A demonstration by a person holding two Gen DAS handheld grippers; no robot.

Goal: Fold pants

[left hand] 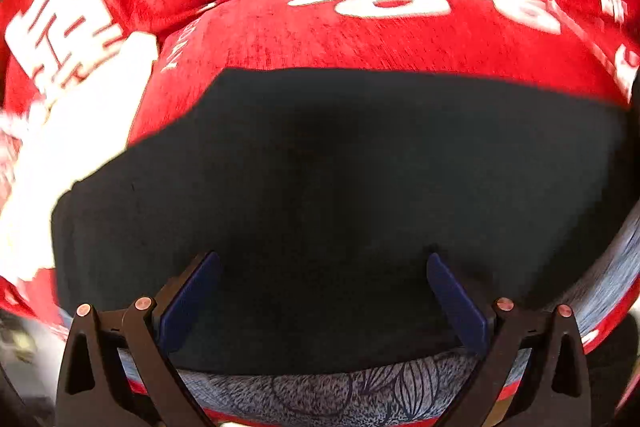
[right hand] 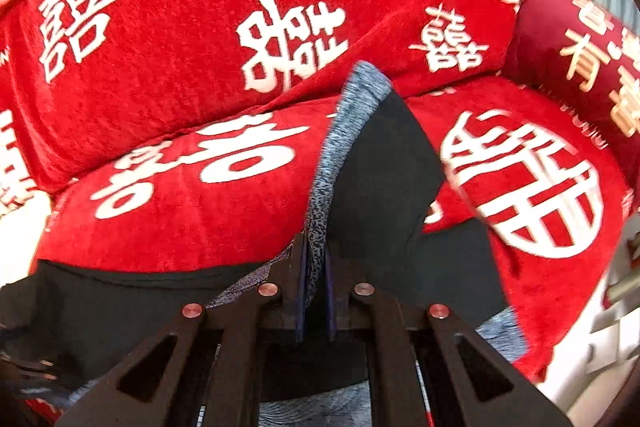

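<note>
The dark pants [left hand: 340,195] fill the middle and lower left-wrist frame, spread flat on a red sofa cover [left hand: 360,39] printed with white characters. The left gripper [left hand: 324,303] hovers over them, fingers wide apart. At lower centre of the right-wrist frame, the right gripper [right hand: 315,291] pinches the pants' grey-blue patterned edge [right hand: 340,131], lifting it.

- Pants [left hand: 340,187]: dark, near-black fabric with a blue-grey heathered, patterned band at the edge.
- Mostly spread flat on the red surface.
- One banded edge [right hand: 352,115] is lifted, standing up as a folded peak.
</note>
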